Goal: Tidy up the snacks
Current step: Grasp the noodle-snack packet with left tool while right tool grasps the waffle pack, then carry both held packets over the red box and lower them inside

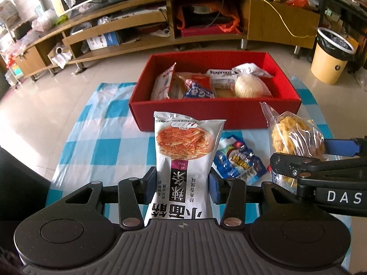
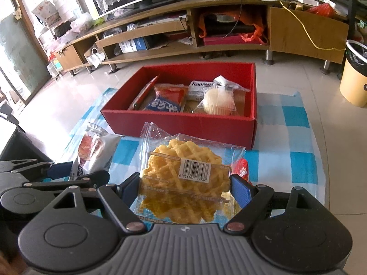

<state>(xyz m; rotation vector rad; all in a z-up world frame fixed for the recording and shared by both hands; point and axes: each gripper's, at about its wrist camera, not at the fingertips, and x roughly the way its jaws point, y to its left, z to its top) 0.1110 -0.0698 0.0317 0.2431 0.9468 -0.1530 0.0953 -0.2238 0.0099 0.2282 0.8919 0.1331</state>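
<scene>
My left gripper (image 1: 182, 186) is shut on a white snack bag with orange strips printed on it (image 1: 187, 151), held upright above the checked cloth. My right gripper (image 2: 184, 189) is shut on a clear packet holding a yellow lattice biscuit (image 2: 183, 178), which also shows at the right of the left wrist view as the clear packet (image 1: 296, 137). Just beyond both stands the red box (image 1: 229, 114), with several wrapped snacks inside, among them a round pale cake (image 1: 248, 86). A small blue packet (image 1: 238, 160) lies on the cloth between the two grippers.
The blue and white checked cloth (image 1: 96, 137) covers a low surface with tiled floor around it. A long wooden TV stand (image 1: 206, 23) crosses the back. A yellow bin with a black liner (image 1: 330, 61) stands at the far right. A red wrapper (image 2: 243, 169) peeks out beside my right finger.
</scene>
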